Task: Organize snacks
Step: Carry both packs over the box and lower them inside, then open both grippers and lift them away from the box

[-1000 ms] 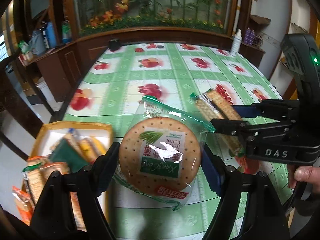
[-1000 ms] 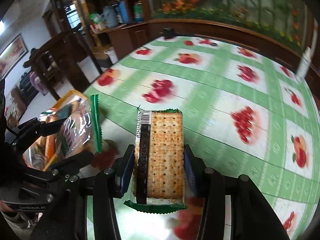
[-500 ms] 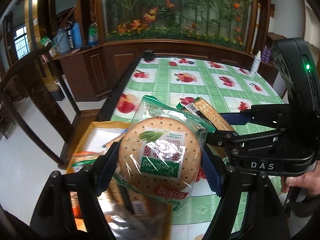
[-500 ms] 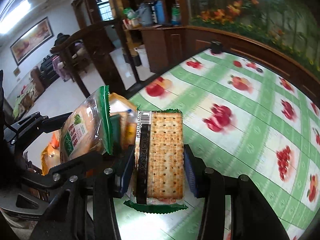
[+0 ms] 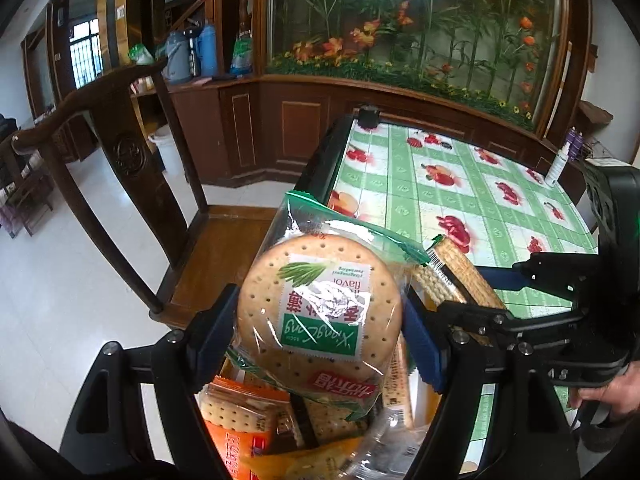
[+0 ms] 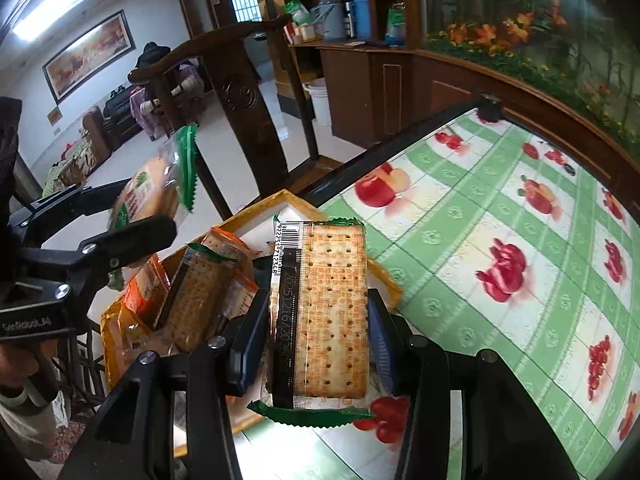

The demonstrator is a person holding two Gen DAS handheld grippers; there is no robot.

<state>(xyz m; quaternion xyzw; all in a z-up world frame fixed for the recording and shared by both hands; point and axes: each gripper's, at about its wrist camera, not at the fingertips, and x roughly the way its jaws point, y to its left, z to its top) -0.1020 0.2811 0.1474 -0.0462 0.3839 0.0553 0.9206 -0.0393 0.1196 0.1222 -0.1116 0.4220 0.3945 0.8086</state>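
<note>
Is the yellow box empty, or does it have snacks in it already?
Not empty. The yellow box already holds several cracker packets, some leaning upright, though part of its white bottom remains bare.

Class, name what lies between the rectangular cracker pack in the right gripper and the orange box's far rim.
In the right wrist view, standing snack packs fill the orange box between the cracker pack and that rim.

Bright daylight, wrapper glare (heavy fisheye bending at edges)
</note>
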